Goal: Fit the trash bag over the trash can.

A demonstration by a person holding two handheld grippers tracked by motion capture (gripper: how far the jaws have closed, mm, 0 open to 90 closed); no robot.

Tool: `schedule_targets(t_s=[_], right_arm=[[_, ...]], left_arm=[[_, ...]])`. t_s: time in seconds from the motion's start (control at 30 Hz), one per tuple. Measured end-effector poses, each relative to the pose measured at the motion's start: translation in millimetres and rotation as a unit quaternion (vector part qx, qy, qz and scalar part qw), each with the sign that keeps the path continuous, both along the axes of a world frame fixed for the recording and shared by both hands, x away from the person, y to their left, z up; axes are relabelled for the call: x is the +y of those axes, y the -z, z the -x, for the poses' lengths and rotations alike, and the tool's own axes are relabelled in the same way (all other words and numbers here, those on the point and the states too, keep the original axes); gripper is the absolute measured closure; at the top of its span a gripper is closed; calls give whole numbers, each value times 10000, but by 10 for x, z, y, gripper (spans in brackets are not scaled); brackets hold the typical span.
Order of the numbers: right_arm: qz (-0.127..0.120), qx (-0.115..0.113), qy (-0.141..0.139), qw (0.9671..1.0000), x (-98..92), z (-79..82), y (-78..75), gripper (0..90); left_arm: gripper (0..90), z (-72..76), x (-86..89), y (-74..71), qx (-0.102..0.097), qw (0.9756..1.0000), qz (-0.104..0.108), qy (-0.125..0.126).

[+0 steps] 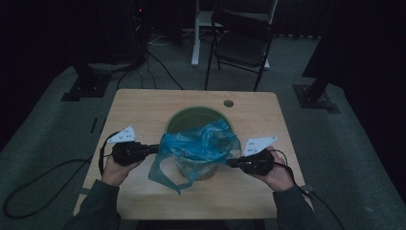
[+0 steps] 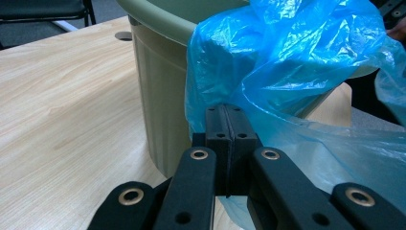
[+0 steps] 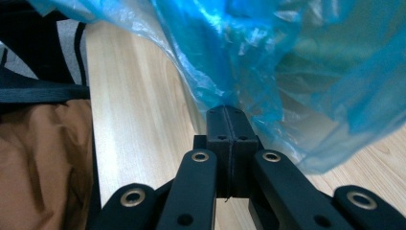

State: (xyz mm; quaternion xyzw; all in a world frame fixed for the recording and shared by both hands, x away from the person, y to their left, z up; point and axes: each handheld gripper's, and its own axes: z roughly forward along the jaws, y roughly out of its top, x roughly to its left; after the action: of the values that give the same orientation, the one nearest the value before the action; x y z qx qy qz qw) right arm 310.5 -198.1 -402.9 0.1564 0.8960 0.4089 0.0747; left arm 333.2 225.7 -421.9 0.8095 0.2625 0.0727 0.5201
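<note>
Left gripper (image 1: 155,148) is pinching the blue plastic bag (image 1: 198,146) at its left edge, jaws clamped together. The bag is draping over the near rim of the green bin (image 1: 184,120) mid-table, and the right gripper (image 1: 231,163) is clenching its right edge.

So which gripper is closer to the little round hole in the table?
Right. The right gripper sits on the hole's side of the bin; the left gripper is across the bin, farther off. Both pinch the blue bag.
</note>
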Motion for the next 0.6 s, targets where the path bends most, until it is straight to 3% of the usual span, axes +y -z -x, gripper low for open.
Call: schedule_targets(t_s=[0.4,0.6], right_arm=[[37,10,-218,9998,77,53,1,900],[69,31,-69,9999,30,12,10,900]], left_arm=[[900,-37,62,79,96,9996,-156,-209],[900,-17,41,74,37,9999,-85,-113]])
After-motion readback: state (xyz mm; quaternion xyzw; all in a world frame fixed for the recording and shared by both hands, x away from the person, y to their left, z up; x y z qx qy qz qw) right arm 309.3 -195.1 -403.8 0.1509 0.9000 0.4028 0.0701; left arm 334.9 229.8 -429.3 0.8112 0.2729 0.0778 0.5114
